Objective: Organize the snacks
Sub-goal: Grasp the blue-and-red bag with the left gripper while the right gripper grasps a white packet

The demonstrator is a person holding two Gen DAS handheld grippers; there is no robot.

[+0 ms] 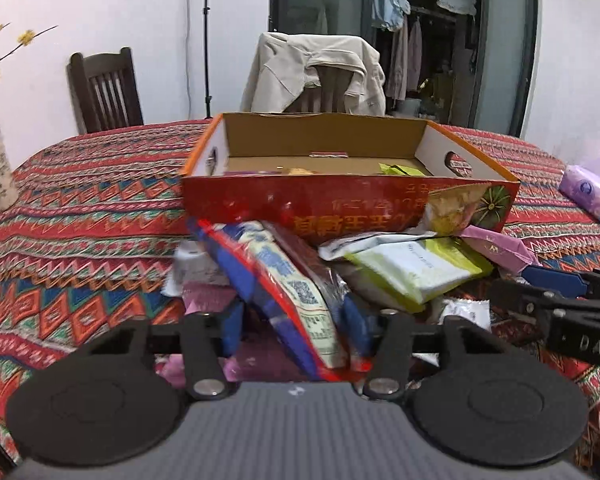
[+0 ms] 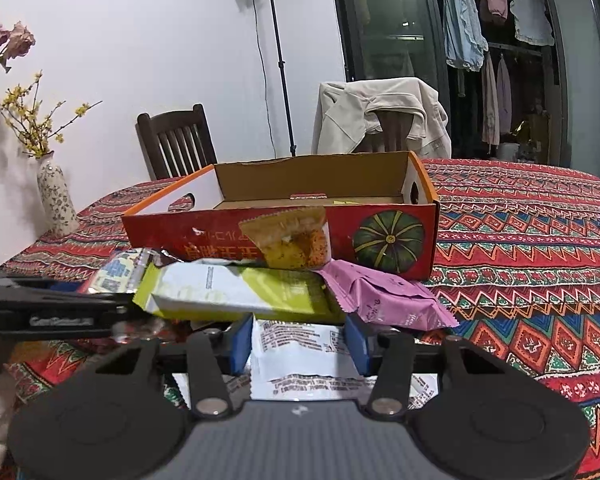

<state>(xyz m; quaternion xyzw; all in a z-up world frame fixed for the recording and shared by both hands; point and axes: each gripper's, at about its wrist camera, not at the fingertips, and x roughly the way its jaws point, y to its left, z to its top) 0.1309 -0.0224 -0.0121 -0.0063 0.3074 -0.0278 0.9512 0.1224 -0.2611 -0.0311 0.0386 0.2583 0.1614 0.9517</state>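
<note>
A red cardboard box [image 1: 260, 204] [image 2: 204, 236] with a pumpkin picture stands open on the patterned tablecloth, with a few snacks inside. A heap of snack packets lies against its near wall. My left gripper [image 1: 296, 328] is shut on a tilted blue, red and white packet [image 1: 284, 292] at the heap's left. My right gripper [image 2: 298, 344] is shut on a white printed packet [image 2: 300, 348] at the heap's near side. A green-and-white packet [image 1: 412, 268] [image 2: 236, 288], a pink packet [image 1: 496, 248] [image 2: 384, 300] and a clear pack of orange snack [image 2: 292, 240] lie between the grippers and the box.
A flowered vase [image 2: 56, 200] stands at the table's left edge, and a purple tissue pack [image 1: 588, 192] lies at the right. Two chairs stand behind the table, one draped with a cream jacket [image 1: 316, 72]. A lamp stand [image 2: 280, 60] rises by the wall.
</note>
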